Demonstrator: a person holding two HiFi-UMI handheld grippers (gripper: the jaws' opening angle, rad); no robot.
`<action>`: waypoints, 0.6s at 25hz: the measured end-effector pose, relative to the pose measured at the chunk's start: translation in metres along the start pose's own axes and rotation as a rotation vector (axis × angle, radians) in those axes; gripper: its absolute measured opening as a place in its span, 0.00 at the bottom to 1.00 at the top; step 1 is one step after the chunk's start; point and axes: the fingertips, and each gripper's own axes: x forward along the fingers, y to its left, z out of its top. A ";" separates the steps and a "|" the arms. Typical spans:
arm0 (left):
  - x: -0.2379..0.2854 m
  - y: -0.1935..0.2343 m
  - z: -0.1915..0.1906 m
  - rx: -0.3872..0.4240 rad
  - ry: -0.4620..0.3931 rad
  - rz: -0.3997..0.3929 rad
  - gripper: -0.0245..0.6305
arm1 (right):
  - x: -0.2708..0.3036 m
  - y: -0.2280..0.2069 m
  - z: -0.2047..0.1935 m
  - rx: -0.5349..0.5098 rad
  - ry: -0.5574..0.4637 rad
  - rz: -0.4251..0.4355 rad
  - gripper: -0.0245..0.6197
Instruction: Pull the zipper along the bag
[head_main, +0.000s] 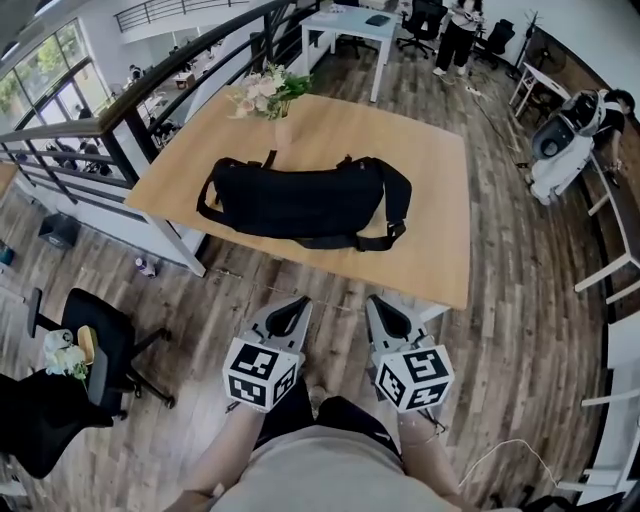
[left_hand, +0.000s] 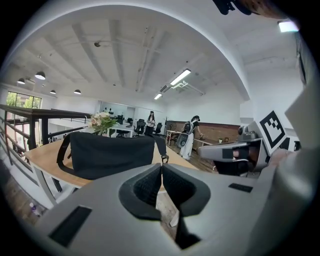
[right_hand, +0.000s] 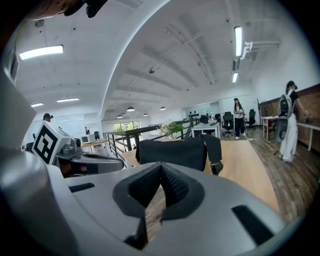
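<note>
A black bag (head_main: 300, 200) with a shoulder strap lies across the middle of a wooden table (head_main: 440, 240). It also shows in the left gripper view as the bag (left_hand: 110, 154) and in the right gripper view as the bag (right_hand: 172, 152). Both grippers hang below the table's near edge, well short of the bag. My left gripper (head_main: 300, 305) is shut with nothing between its pads (left_hand: 150, 185). My right gripper (head_main: 378, 303) is shut and empty too, its pads (right_hand: 170, 185) touching. The zipper is too small to make out.
A vase of flowers (head_main: 270, 95) stands at the table's far edge behind the bag. A railing (head_main: 130, 110) runs along the left. A black office chair (head_main: 90, 340) stands at lower left. Desks and people (head_main: 455, 30) are farther back. A white machine (head_main: 565, 140) is at right.
</note>
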 end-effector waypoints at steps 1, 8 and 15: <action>0.006 0.003 0.001 -0.002 -0.001 -0.001 0.07 | 0.004 -0.004 0.000 -0.001 0.001 -0.003 0.05; 0.056 0.032 0.014 -0.004 -0.011 -0.037 0.07 | 0.045 -0.034 0.014 -0.013 -0.004 -0.044 0.05; 0.119 0.086 0.040 0.012 -0.001 -0.078 0.07 | 0.105 -0.069 0.042 -0.002 -0.013 -0.096 0.05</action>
